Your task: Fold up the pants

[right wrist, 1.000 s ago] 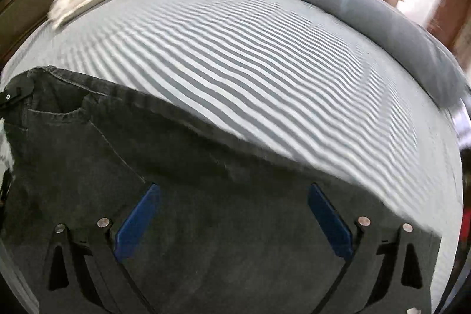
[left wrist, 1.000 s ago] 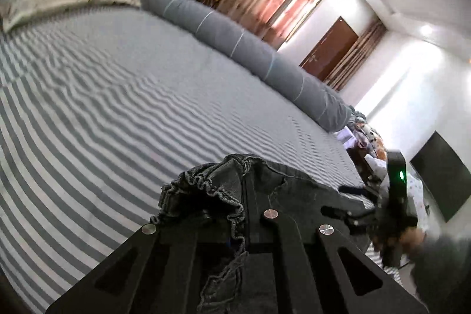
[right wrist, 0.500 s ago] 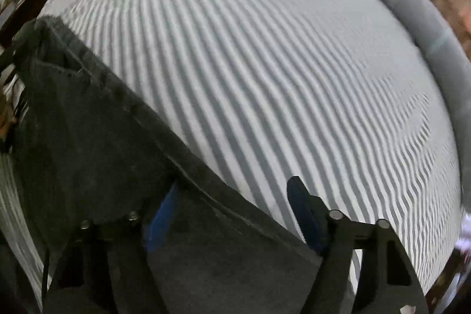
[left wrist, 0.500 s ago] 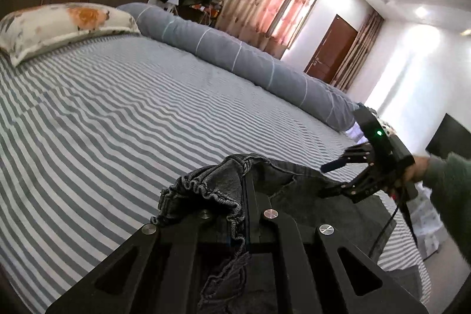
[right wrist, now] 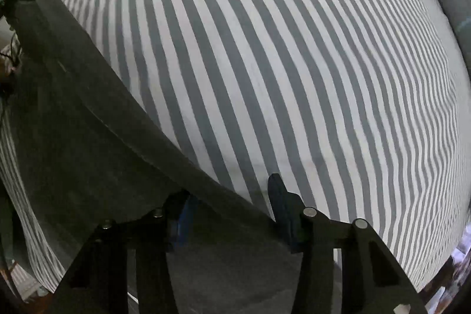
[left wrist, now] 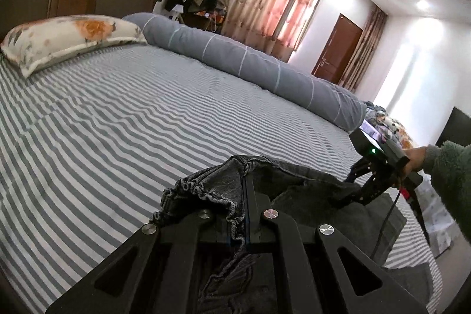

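Dark grey denim pants point(left wrist: 297, 184) lie near the front edge of the striped bed point(left wrist: 147, 119). My left gripper point(left wrist: 245, 196) is shut on the elastic waistband, which bunches over the fingers. My right gripper point(right wrist: 232, 202) is open, its blue-padded fingers point(right wrist: 279, 196) straddling the pants' far edge point(right wrist: 117, 119). In the left wrist view the right gripper point(left wrist: 353, 184) sits at the pants' right end, held by a hand in a green sleeve.
A floral pillow point(left wrist: 67, 37) lies at the headboard end and a long grey bolster point(left wrist: 250, 64) runs along the far side of the bed. Floor, a door and curtains lie beyond the bed's right end.
My right gripper has moved down toward the pants' edge and its jaws have narrowed around it. My left gripper keeps its hold on the waistband.
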The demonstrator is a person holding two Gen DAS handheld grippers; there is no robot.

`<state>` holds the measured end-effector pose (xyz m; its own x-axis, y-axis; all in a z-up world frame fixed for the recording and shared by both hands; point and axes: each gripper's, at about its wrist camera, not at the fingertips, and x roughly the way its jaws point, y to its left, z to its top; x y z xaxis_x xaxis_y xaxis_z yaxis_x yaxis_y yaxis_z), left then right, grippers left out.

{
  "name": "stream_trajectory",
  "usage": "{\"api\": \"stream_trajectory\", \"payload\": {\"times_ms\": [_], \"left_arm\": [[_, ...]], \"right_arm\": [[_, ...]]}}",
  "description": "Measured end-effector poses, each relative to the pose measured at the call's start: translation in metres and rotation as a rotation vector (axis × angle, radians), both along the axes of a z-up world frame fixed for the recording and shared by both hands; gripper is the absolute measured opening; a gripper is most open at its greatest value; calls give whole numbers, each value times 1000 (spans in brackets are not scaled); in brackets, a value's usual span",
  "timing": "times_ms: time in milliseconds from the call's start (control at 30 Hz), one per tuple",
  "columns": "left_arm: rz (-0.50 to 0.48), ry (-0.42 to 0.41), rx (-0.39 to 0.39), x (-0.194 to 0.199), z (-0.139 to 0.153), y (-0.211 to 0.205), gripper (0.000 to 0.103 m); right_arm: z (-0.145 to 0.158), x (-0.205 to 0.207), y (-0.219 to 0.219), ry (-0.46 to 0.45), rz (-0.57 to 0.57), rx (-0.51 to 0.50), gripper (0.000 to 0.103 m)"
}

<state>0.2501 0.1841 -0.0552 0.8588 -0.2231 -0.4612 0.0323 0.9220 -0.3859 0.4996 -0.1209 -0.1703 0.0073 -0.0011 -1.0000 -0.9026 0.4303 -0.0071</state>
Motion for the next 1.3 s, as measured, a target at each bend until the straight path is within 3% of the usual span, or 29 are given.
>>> {"api": "stream_trajectory", "payload": {"times_ms": [167,333,467,633,833,933,1067,1200,1300], "left_arm": [[-2,27,-1,-3,-1,1,6],[-9,116,-17,3,4,6,6],[-45,193,-81,9,12,13,6],[-73,217,-8,2,18,7,6],[-152,145,73,-29,27,1,6],[-204,107,134,-51,31,-7,6],[-266,119,188,-73,32,-11,8],[-322,177,209,-99,25,-14,11],[-349,252,228,-116,11,-16,13]], "right_arm": [[5,-16,-28,-40,-35,44,43],[22,-42,-55,-116,-79,18,12],[40,-65,-83,-202,-182,-13,9],[76,-124,-100,-376,-296,9,6],[111,-215,-117,-526,-450,17,5],[114,-262,-118,-557,-532,5,5],[114,-321,-130,-549,-630,35,5],[92,-375,-131,-504,-716,71,5],[73,-392,-131,-465,-757,76,5]]}}
